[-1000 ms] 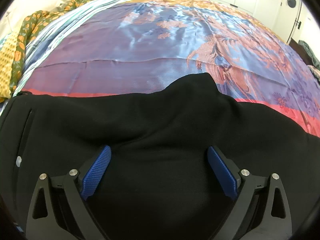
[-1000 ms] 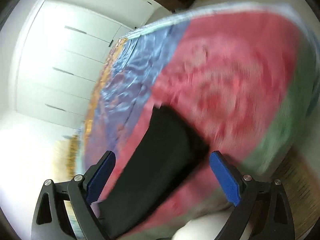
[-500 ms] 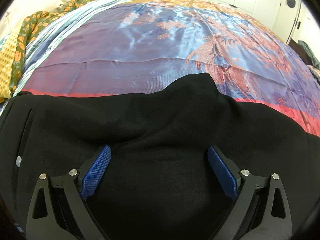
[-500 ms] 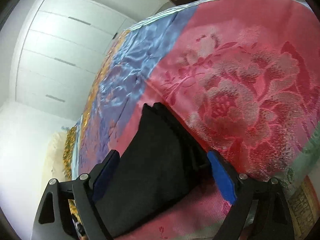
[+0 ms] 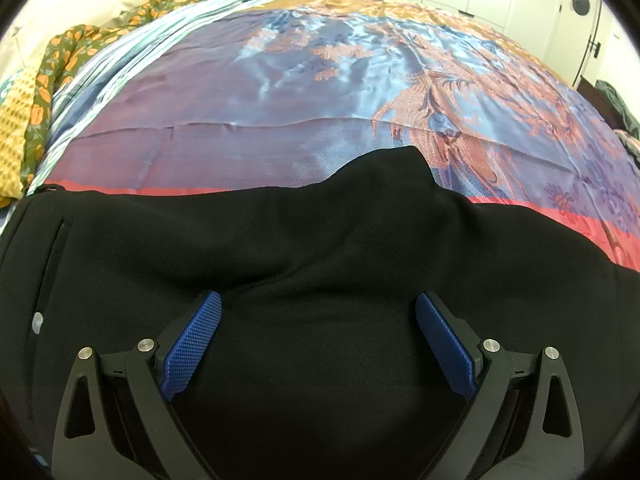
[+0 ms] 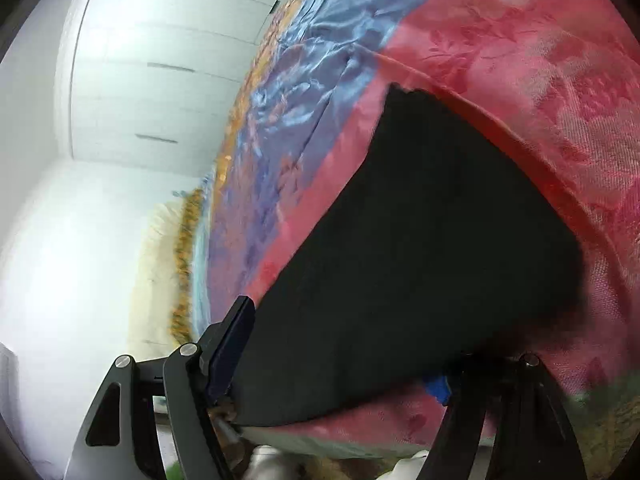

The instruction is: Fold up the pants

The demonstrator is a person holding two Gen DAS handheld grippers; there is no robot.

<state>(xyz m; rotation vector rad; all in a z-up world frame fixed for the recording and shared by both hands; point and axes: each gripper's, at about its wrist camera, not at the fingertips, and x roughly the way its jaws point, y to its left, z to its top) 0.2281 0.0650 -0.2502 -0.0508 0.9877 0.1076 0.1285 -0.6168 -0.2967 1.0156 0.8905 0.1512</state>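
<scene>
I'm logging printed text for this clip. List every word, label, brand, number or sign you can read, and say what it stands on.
None can be read in either view.
The black pants carry no visible label.
The bedspread has only woven flowers.
The cupboard doors are bare.

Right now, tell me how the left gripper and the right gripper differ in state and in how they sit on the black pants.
The left gripper stands wide open over the broad upper part of the black pants, pads clear of the cloth. The right gripper has just been closing, with the narrow leg end of the pants between its fingers; whether its pads press is unclear. The left view is level, the right tilted. Both have blue pads on black fingers.
</scene>
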